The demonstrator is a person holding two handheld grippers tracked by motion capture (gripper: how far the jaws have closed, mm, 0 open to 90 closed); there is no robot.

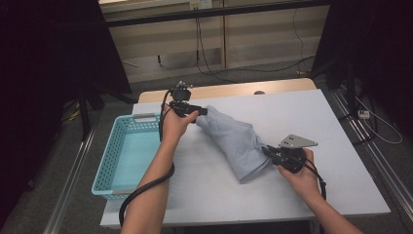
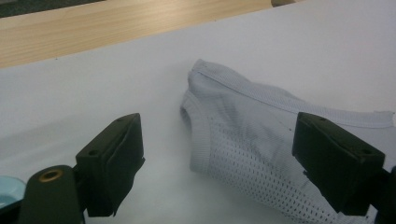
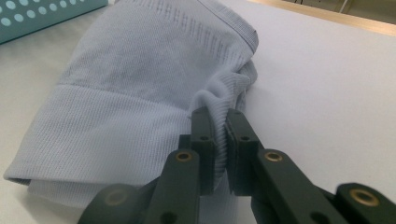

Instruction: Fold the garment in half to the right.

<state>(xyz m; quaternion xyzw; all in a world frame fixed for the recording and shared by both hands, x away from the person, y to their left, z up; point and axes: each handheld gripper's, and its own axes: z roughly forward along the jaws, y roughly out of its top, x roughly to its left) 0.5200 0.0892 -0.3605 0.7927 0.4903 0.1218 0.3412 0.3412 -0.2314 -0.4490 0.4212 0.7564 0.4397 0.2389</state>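
From the high view, I've got the folded pale blue garment point(image 1: 237, 142) lying slantwise across the middle of the white table point(image 1: 302, 117), with my left gripper point(image 1: 197, 111) at its upper-left end and my right gripper point(image 1: 271, 152) at its lower-right end. My guess is I'm holding one end down so I can lift or refold it for the teal basket point(image 1: 113, 161) sitting at the left edge of the frame. In the left gripper view my jaws stand wide apart with nothing pinched; the garment's ribbed end point(image 2: 243, 126) sits in the centre and right of the frame, between and beyond them, not touched. In the right gripper view the jaws are clamped tight on a bunched ribbed edge point(image 3: 219, 107) just below centre, the rest of the cloth spreading to the upper left, and a corner of the basket point(image 3: 42, 14) peeks in at top left. Nothing blocks the way really, only the bare wooden strip point(image 2: 116, 23) along the table's far side.
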